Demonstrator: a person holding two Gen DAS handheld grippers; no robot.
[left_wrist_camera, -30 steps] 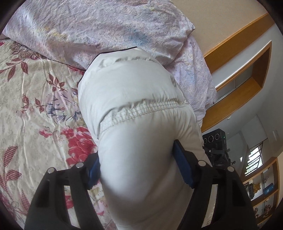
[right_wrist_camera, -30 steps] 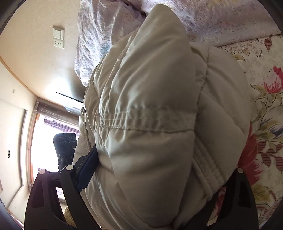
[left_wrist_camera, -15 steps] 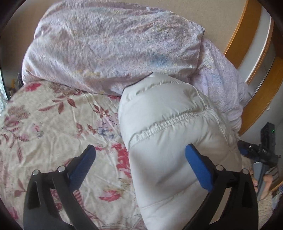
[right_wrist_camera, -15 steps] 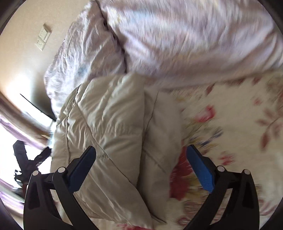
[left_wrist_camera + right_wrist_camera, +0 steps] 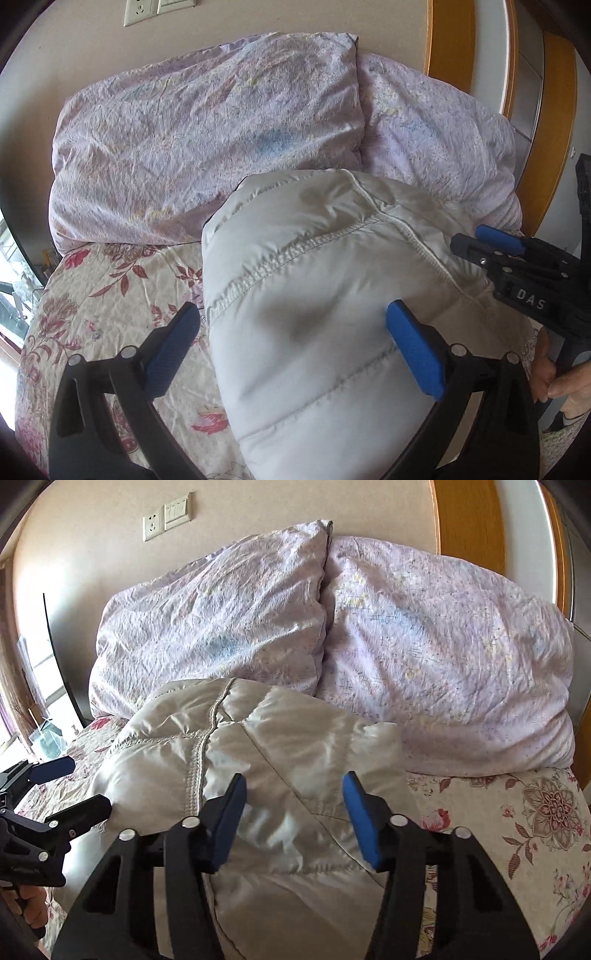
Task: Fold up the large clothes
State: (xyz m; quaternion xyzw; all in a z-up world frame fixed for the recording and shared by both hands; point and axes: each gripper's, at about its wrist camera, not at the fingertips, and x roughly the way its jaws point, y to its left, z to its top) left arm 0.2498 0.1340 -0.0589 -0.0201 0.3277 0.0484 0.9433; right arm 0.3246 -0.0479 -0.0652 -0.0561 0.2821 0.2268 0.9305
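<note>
Both our grippers have let go and backed off the jacket (image 5: 332, 314), which lies bundled on the bed (image 5: 110, 295) against the pillows (image 5: 207, 147). Left gripper (image 5: 291, 328) and right gripper (image 5: 293, 812) hang open over it. We judge the fold done; next, tidy or withdraw.

Home bedroom: bed w/ floral sheet (image 5: 535, 812), lilac pillows (image 5: 443, 657), wall socket (image 5: 151, 528).
</note>
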